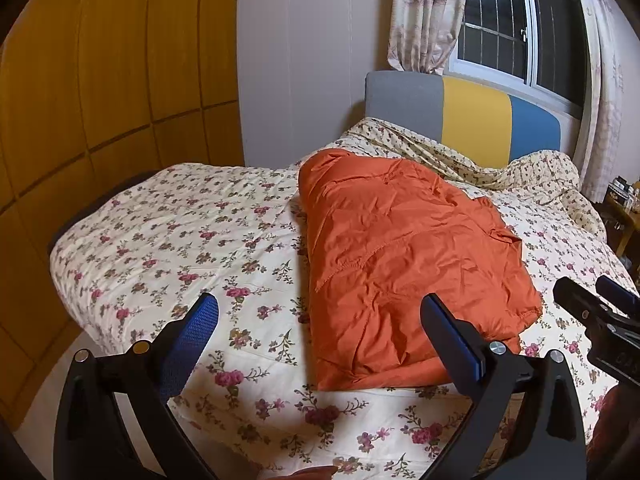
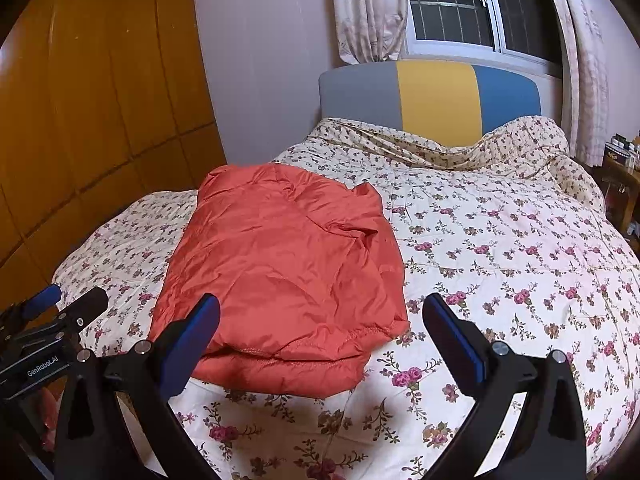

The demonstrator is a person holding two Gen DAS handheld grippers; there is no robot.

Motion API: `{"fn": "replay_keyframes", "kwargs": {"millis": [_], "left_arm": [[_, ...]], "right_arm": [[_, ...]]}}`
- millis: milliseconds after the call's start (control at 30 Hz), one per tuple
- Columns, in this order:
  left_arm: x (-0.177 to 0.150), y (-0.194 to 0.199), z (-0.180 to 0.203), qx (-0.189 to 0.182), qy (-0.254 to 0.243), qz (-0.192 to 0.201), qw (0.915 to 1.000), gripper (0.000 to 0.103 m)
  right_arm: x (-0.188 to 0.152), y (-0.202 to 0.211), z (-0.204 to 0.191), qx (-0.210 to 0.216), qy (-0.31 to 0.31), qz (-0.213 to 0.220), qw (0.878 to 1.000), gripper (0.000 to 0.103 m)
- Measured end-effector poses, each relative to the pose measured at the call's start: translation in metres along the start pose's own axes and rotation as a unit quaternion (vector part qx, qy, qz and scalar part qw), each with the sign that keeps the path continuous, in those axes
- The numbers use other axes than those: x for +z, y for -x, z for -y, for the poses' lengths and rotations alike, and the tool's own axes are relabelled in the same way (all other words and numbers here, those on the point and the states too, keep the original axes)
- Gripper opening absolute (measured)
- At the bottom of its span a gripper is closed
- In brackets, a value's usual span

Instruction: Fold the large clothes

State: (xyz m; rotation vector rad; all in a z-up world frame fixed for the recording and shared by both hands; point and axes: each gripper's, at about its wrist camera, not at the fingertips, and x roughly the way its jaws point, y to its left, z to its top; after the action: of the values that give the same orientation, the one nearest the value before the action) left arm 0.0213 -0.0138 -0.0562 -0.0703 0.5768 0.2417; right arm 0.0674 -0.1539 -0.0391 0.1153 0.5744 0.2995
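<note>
Left wrist view shows your left gripper (image 1: 320, 332) and right gripper (image 2: 320, 332) both spread wide and empty above the orange padded jacket (image 1: 400, 264) lying folded on the bed (image 1: 180, 240); it looks light, puffy and slick, so pinch its stitched hem.

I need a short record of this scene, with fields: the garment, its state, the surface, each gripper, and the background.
garment: orange padded jacket
state: folded into a compact bundle, lying flat
surface: floral bedspread on a bed
left gripper: open, holding nothing, above the bundle's near end
right gripper: open, holding nothing, near the bundle's front right corner
background: grey, yellow and blue headboard, window with curtains, wooden wardrobe
</note>
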Motion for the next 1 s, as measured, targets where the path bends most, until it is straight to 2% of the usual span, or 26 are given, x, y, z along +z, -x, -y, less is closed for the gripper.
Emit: {"fn": "replay_keyframes", "kwargs": {"millis": [200, 1000], "left_arm": [[-0.0017, 0.0043, 0.0049, 0.001, -0.006, 0.008, 1.0, 0.1], [-0.0054, 0.0016, 0.0061, -0.006, 0.002, -0.002, 1.0, 0.1]], "right_arm": [[-0.0016, 0.0009, -0.0004, -0.003, 0.0, 0.0, 1.0, 0.101], [-0.0048, -0.0015, -0.0002, 0.0, 0.0, -0.007, 1.0, 0.101]]}}
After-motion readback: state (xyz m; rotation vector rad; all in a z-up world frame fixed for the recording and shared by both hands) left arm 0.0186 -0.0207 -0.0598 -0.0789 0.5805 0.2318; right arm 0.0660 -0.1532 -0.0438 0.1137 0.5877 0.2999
